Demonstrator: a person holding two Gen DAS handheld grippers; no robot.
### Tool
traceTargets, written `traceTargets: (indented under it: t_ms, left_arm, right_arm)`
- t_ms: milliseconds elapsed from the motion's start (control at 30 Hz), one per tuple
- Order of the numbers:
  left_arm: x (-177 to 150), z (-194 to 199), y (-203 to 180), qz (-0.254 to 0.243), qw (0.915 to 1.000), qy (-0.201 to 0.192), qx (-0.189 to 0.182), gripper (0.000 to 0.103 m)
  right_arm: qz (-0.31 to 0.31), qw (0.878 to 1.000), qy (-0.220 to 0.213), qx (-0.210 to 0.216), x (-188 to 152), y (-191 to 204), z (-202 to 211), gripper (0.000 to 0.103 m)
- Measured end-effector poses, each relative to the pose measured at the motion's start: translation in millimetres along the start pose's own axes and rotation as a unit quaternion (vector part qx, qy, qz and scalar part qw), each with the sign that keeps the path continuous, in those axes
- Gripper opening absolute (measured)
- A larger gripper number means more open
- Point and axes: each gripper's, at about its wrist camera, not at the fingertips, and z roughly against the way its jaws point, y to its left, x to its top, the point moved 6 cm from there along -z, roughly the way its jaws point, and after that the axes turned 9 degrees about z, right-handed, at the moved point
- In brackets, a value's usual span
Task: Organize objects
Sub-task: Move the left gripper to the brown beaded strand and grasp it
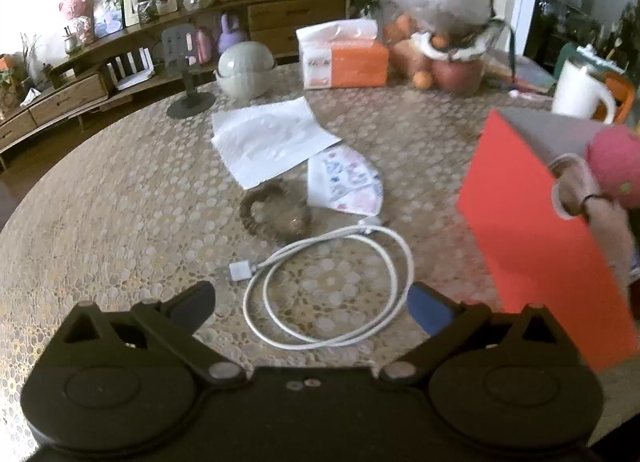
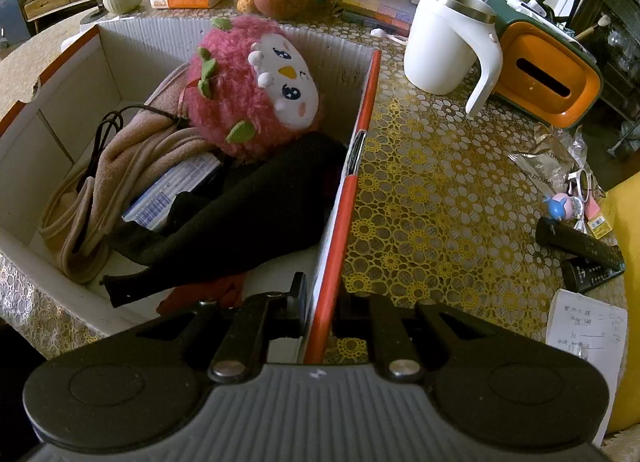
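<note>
Here the left gripper [image 1: 312,308] hangs over the lace-patterned tablecloth [image 1: 120,221] with its jaws spread wide and nothing between them; a coiled white charging cable [image 1: 332,286] lies on the cloth just beyond the fingertips. Farther off sit a brown beaded bracelet [image 1: 276,213], a printed face mask [image 1: 346,181] just to its right, and a white sheet of paper [image 1: 268,137] beyond both. At the far side of the table stand a pale green lidded bowl [image 1: 246,67] and an orange-and-white tissue pack [image 1: 344,55].

The right gripper [image 2: 320,314] is clamped on the red right-hand wall of the cardboard box [image 2: 340,221] — one finger inside, one outside, the rim pinched between them. In the left wrist view that same box rises at the right edge of the scene, tilted. Inside it lie a pink plush toy [image 2: 256,89] against the far wall, a beige cloth [image 2: 120,165] with a black cord [image 2: 104,129] on the left, and a black fabric item [image 2: 248,213] across the near part. To the right of the box, on the table, stand a white mug [image 2: 448,49] and — behind it — an orange-and-green container [image 2: 548,77]; two black remote controls [image 2: 580,250] lie near the right edge.
</note>
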Motion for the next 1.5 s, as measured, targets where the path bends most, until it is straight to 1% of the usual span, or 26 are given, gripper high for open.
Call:
traceTargets:
  t_ms: [100, 133, 233, 333, 400, 533, 700, 767, 900, 1000, 1033, 1100, 1167, 1200, 1300, 1367, 1400, 1500]
  left_arm:
    - [0.8, -11.6, 5.3, 0.000, 0.9999, -0.003, 0.012, 0.102]
    - [2.9, -14.1, 6.0, -0.001, 0.9999, -0.005, 0.010, 0.102]
    - [15.6, -22.6, 10.3, 0.006, 0.9999, -0.012, 0.009, 0.102]
    - [29.8, -33.7, 14.3, 0.019, 0.9995, -0.018, 0.018, 0.102]
    - [37.6, -41.8, 12.9, 0.019, 0.9994, -0.019, 0.021, 0.101]
    - [47.4, -56.6, 3.4, 0.008, 0.9996, -0.019, 0.021, 0.098]
    - [51.1, -73.0, -5.7, 0.007, 0.9997, -0.014, 0.017, 0.089]
    - [50.7, -78.9, -5.4, 0.014, 0.9997, -0.008, 0.016, 0.078]
    - [50.0, -85.3, -4.1, 0.027, 0.9996, -0.002, 0.008, 0.071]
    - [49.4, -87.7, -2.7, 0.033, 0.9995, 0.002, 0.004, 0.059]
    - [48.6, -88.2, -2.2, 0.036, 0.9993, 0.005, 0.001, 0.053]
    - [47.3, -89.6, -0.8, 0.044, 0.9990, 0.010, 0.001, 0.049]
    - [45.8, -89.9, 0.7, 0.047, 0.9988, 0.013, -0.001, 0.038]
    - [45.2, -89.9, 1.6, 0.049, 0.9987, 0.014, -0.001, 0.036]
    - [44.6, -90.2, 4.2, 0.052, 0.9985, 0.015, 0.003, 0.027]
    - [44.8, -89.8, 5.2, 0.052, 0.9984, 0.017, 0.009, 0.017]
    - [45.2, -89.6, 5.6, 0.053, 0.9984, 0.019, 0.009, 0.014]
    - [46.2, -86.7, 5.5, 0.054, 0.9984, 0.015, 0.005, 0.012]
  right_arm:
    - [0.001, 1.000, 0.001, 0.000, 0.1, 0.1, -0.4, 0.011]
    - [0.002, 1.000, 0.002, 0.000, 0.2, 0.3, -0.7, 0.011]
    - [0.002, 1.000, 0.002, -0.001, 0.2, 0.6, -0.9, 0.011]
    - [0.002, 1.000, 0.003, -0.001, 0.6, 0.2, -1.2, 0.011]
    - [0.002, 1.000, 0.003, 0.000, 0.6, 0.5, -1.1, 0.011]
    - [0.006, 1.000, 0.006, 0.001, 0.6, 0.6, -1.9, 0.011]
    - [0.008, 1.000, 0.007, 0.001, 1.0, 0.6, -2.1, 0.012]
    - [0.008, 1.000, 0.007, 0.001, 0.9, 0.5, -2.1, 0.012]
    - [0.008, 1.000, 0.007, 0.001, 0.9, 0.5, -2.3, 0.012]
    - [0.008, 1.000, 0.007, 0.001, 0.8, 0.9, -2.0, 0.012]
    - [0.008, 1.000, 0.007, 0.001, 0.5, 0.8, -1.8, 0.012]
    - [0.008, 1.000, 0.007, 0.001, 0.8, 1.0, -1.7, 0.012]
    - [0.008, 1.000, 0.007, 0.001, 0.8, 1.0, -1.6, 0.012]
    - [0.008, 1.000, 0.008, 0.001, 0.8, 1.0, -1.5, 0.012]
    - [0.008, 1.000, 0.007, 0.001, 0.7, 0.8, -1.5, 0.012]
    - [0.008, 1.000, 0.007, 0.001, 0.7, 1.0, -1.5, 0.012]
    - [0.008, 1.000, 0.007, 0.001, 0.7, 1.1, -1.6, 0.012]
    - [0.007, 1.000, 0.008, 0.000, 0.9, 1.2, -1.7, 0.012]
